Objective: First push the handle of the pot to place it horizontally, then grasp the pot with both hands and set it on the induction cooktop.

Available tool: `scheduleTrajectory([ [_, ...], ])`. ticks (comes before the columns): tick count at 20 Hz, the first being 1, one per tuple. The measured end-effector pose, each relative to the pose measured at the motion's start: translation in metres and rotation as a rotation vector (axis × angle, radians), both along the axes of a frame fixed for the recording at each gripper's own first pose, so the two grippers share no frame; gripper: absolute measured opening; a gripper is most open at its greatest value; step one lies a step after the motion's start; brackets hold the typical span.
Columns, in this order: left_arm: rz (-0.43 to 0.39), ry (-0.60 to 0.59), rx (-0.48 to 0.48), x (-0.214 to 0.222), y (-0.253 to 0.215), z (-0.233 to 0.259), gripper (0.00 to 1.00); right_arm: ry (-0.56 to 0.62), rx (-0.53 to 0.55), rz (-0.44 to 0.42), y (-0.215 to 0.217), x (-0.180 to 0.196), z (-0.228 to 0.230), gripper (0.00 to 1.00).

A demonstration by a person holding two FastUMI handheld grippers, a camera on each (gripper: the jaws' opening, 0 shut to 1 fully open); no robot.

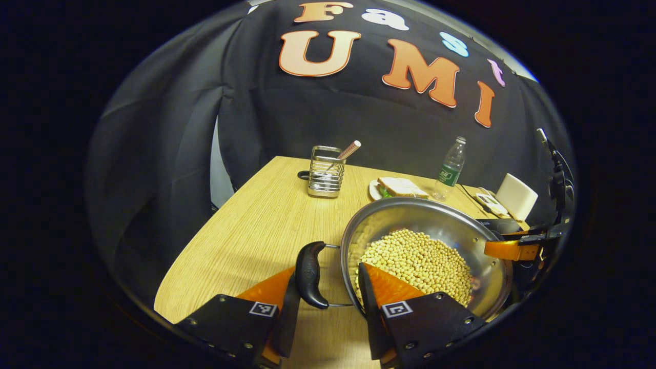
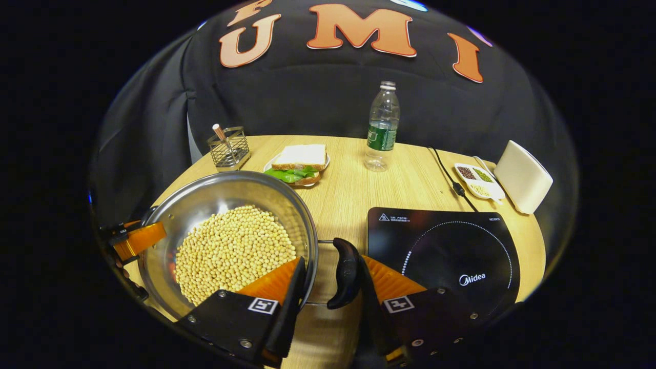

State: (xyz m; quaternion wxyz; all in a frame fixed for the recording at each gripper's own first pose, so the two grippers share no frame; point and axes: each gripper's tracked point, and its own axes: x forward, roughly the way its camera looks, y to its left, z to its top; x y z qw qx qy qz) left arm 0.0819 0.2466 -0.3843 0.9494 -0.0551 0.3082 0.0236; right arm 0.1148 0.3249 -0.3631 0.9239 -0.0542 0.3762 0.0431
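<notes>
A steel pot (image 2: 220,192) full of soybeans (image 2: 230,251) sits to the left of the black induction cooktop (image 2: 446,256). My right gripper (image 2: 332,261) is shut across the pot's right side, with one finger inside the rim and the other against the black side handle (image 2: 344,271). My left gripper (image 1: 328,269) holds the opposite side of the pot (image 1: 420,215) the same way, its outer finger on the other black handle (image 1: 310,274) and its inner one over the beans (image 1: 415,261). Each view shows the other gripper's finger (image 2: 141,238) (image 1: 510,249) at the far rim. Whether the pot rests on the table is unclear.
At the back of the round wooden table (image 2: 348,195) stand a wire utensil holder (image 2: 229,148), a plated sandwich (image 2: 300,164) and a water bottle (image 2: 382,128). A power cord (image 2: 446,174), a small seed dish (image 2: 476,182) and a white box (image 2: 523,177) lie behind the cooktop.
</notes>
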Motion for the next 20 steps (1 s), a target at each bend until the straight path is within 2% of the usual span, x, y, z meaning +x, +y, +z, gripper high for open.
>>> scheduleTrajectory([
  [1, 0.014, 0.007, -0.008, -0.003, -0.002, 0.000, 0.58, 0.005, 0.007, 0.001, -0.001, -0.001, 0.000, 0.57],
  [2, 0.019, 0.015, -0.022, -0.007, -0.005, 0.000, 0.56, 0.008, 0.018, -0.005, -0.002, -0.001, 0.001, 0.60],
  [3, 0.025, 0.024, -0.037, -0.011, -0.009, 0.001, 0.56, 0.014, 0.020, -0.004, -0.002, -0.001, 0.004, 0.53],
  [8, 0.030, -0.010, -0.008, -0.026, -0.024, 0.036, 0.57, -0.053, 0.041, -0.006, -0.016, 0.005, 0.029, 0.53],
  [14, -0.004, -0.050, 0.007, -0.026, -0.063, 0.068, 0.56, -0.091, 0.052, -0.027, -0.046, -0.015, 0.072, 0.52],
  [20, -0.064, -0.056, -0.001, -0.023, -0.121, 0.084, 0.56, -0.099, 0.093, -0.101, -0.102, -0.032, 0.083, 0.52],
])
